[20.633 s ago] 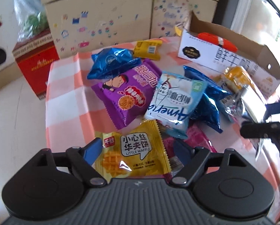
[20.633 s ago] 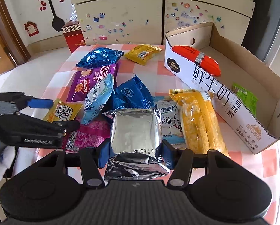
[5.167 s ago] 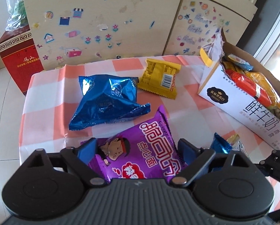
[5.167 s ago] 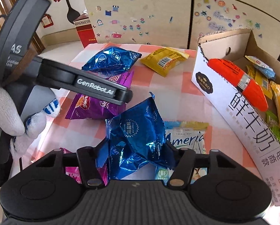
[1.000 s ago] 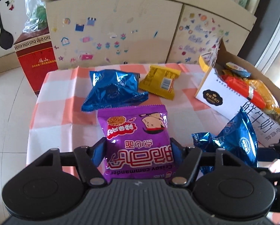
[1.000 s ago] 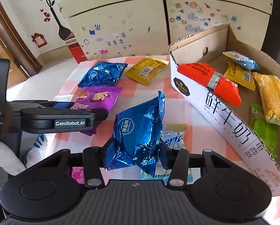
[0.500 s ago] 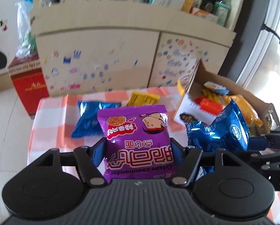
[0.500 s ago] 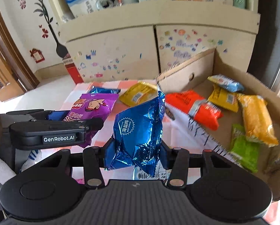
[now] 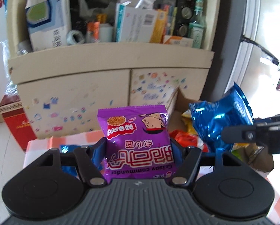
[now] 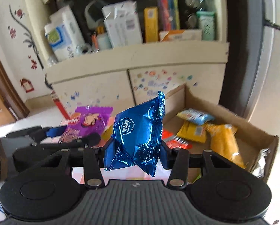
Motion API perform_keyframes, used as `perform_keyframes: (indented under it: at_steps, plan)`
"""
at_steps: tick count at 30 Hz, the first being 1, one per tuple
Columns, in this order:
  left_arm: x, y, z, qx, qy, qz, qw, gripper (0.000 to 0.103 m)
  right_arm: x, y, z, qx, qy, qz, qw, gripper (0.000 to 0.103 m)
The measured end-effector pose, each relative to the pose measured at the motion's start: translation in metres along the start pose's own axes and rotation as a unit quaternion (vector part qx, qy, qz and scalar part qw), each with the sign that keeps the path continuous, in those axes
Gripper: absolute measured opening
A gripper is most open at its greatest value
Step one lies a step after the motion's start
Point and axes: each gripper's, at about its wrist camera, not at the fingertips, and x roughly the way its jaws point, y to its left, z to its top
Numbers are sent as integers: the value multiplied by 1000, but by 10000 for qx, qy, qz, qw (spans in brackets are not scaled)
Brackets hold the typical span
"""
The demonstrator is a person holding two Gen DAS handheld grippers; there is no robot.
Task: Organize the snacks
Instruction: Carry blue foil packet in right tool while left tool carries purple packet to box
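Left gripper [image 9: 139, 154] clamps a purple snack packet [image 9: 138, 142]; right gripper [image 10: 135, 153] clamps a blue foil packet [image 10: 138, 133]. Both are mid-carry; next, release over the cardboard box [image 10: 259, 131] ahead-right.

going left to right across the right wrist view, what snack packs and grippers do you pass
left gripper → purple snack bag it holds → blue foil pack clamped in the right gripper → yellow packet in the cardboard box → long orange pack → silver foil pack at the box's right end
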Motion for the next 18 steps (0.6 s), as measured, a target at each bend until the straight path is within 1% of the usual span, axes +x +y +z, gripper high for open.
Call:
perform_keyframes:
  at_steps: [6, 11, 18]
  plan:
    - [9, -18, 15, 30, -182, -301, 9994, 68, -15, -26, 13, 327, -341, -255, 9986, 55]
    - [21, -34, 27, 120, -283, -541, 9981, 68, -25, -53, 20, 725, -566, -538, 9943, 55]
    - [45, -56, 36, 193, -235, -756, 9967, 68, -22, -78, 18, 1258, -576, -942, 9859, 55]
